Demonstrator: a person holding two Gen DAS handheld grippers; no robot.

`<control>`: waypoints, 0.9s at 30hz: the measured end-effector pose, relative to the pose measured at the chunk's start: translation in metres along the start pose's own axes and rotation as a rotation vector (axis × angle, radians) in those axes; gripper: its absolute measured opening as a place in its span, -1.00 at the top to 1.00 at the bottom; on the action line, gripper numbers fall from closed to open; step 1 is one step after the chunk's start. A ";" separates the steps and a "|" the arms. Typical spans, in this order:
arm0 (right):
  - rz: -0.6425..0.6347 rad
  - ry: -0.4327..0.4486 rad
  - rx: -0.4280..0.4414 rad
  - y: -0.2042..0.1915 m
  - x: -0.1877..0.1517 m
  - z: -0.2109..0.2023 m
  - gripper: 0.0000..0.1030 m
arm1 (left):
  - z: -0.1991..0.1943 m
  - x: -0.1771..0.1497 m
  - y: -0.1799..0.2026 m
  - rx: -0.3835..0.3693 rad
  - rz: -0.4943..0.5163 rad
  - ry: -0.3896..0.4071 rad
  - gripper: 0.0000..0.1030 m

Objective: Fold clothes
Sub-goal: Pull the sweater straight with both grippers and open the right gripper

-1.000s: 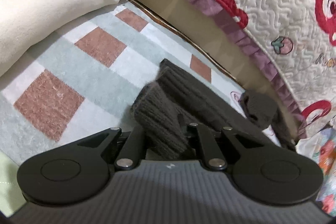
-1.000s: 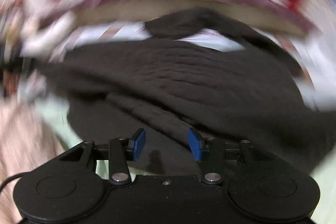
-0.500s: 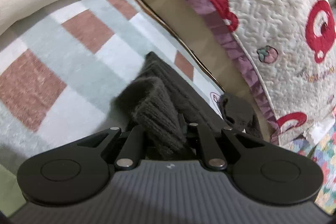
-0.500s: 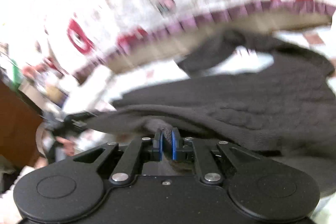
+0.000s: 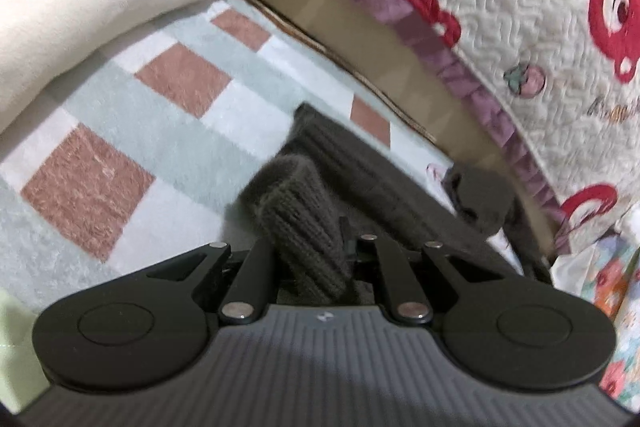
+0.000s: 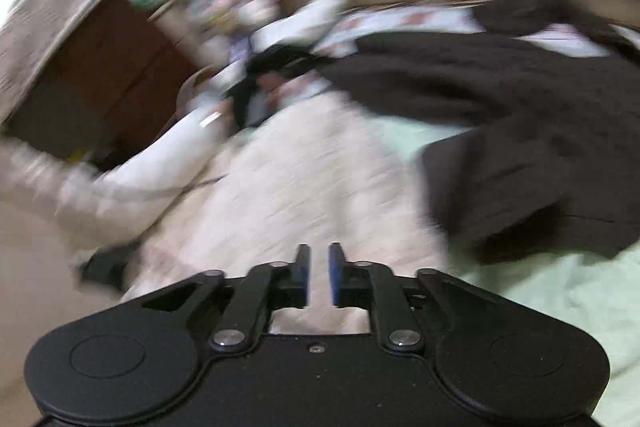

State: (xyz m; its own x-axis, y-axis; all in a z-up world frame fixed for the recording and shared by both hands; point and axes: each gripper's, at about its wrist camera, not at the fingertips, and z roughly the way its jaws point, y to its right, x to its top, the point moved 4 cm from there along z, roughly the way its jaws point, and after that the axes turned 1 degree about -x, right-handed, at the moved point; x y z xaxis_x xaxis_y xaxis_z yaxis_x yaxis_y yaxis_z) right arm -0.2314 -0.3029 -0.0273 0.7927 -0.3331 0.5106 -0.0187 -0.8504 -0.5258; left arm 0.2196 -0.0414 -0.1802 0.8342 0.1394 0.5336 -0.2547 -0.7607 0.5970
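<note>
Where half a second ago the right gripper [image 6: 319, 273] pinched the dark knit sweater [image 6: 532, 131], its blue pads now stand narrowly apart, empty, swung off over a pale garment [image 6: 304, 187]. Left gripper [image 5: 310, 259] keeps clamping the ribbed edge [image 5: 304, 223] above the checked blanket [image 5: 120, 155]; fold likely laid.

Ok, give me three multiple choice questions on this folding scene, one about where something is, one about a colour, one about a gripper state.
1. Where is the dark knit sweater relative to the right gripper?
A. ahead and to the right
B. between its fingers
C. to the left

2. What colour are the squares on the checked blanket?
A. blue
B. reddish brown
C. yellow

3. What is the left gripper doing?
A. open and empty
B. shut on a white cloth
C. shut on the ribbed sweater cuff

Answers: 1 A, the sweater lies right of the blue pads. 2 B, the squares are reddish brown. 3 C, knit fabric fills the jaws.
</note>
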 end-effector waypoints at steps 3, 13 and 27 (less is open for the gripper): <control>0.125 0.098 -0.102 0.037 0.021 0.006 -0.36 | 0.004 -0.004 -0.001 0.009 0.008 -0.015 0.82; 0.709 0.208 -0.020 0.176 0.021 0.056 -0.26 | 0.012 -0.011 -0.009 -0.018 -0.044 -0.042 0.80; 0.026 0.027 0.346 -0.094 0.064 0.059 0.41 | 0.005 -0.017 -0.002 -0.018 0.012 -0.022 0.80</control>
State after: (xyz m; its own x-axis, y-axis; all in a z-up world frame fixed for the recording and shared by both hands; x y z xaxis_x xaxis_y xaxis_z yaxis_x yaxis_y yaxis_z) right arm -0.1429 -0.2206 0.0152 0.7780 -0.3679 0.5092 0.1726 -0.6541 -0.7364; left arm 0.2080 -0.0453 -0.1936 0.8414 0.1162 0.5278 -0.2735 -0.7507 0.6014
